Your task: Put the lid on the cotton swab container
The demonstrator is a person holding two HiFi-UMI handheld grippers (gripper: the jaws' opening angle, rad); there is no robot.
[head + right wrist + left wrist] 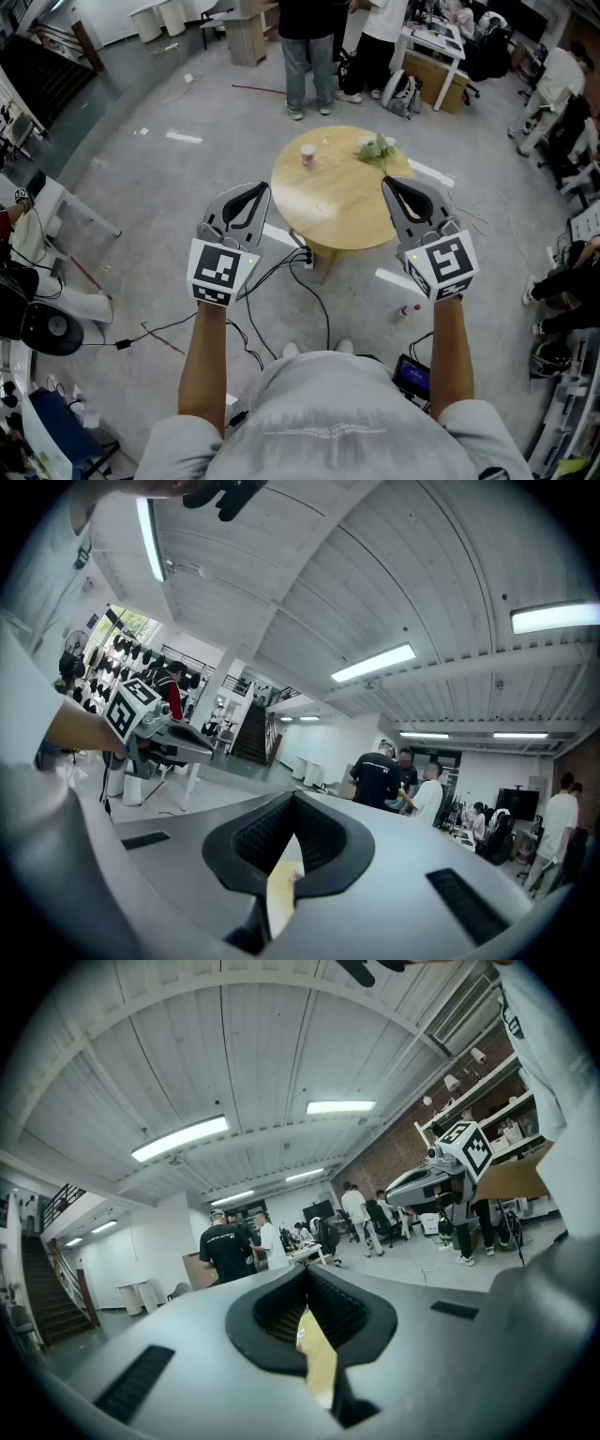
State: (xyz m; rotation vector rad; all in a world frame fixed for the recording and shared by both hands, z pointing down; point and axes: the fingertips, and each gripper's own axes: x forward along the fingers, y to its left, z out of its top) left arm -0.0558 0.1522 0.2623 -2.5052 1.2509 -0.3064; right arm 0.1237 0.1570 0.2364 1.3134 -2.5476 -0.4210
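Note:
A small white and pink container (307, 155) stands on the far left part of a round wooden table (337, 202). I cannot make out a separate lid. My left gripper (264, 187) is held in the air on the near left side of the table, shut and empty. My right gripper (386, 181) hangs level with it at the near right side, also shut with nothing in it. In the left gripper view the jaws (306, 1271) meet, and only a sliver of table shows below them. The right gripper view (292, 797) shows the same.
A sprig of green and white flowers (376, 148) lies on the table's far right. Two people (309, 47) stand beyond the table. Black cables (314, 300) run over the floor under it. A small red bottle (405, 309) lies on the floor. Desks and seated people line the right.

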